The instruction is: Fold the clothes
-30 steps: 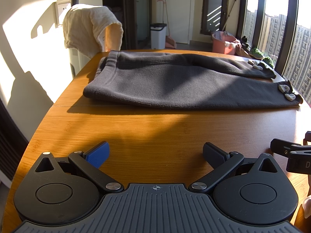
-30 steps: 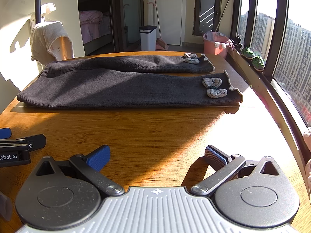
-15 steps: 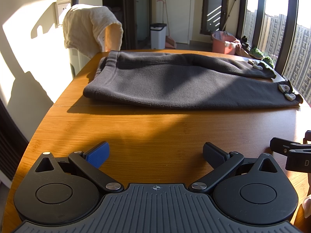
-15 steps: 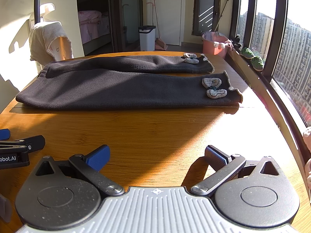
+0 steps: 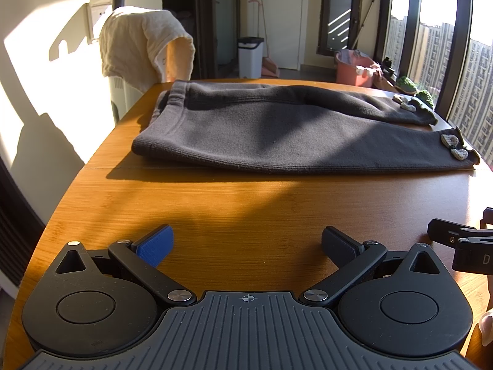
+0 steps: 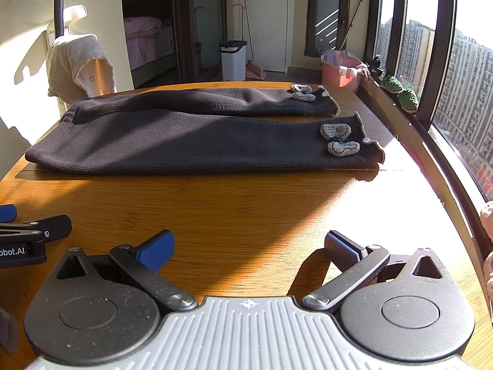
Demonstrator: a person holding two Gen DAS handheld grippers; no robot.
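A pair of dark grey knit trousers lies flat across the far half of the wooden table, waistband to the left, two legs stretching right. Small grey crochet bows sit at the ruffled leg cuffs. The trousers also show in the right wrist view. My left gripper is open and empty, low over the table's near edge. My right gripper is open and empty beside it, to the right.
A cream towel hangs over a white appliance behind the table's left corner. A window sill with green plants runs along the right. A pink tub and a white bin stand on the floor beyond.
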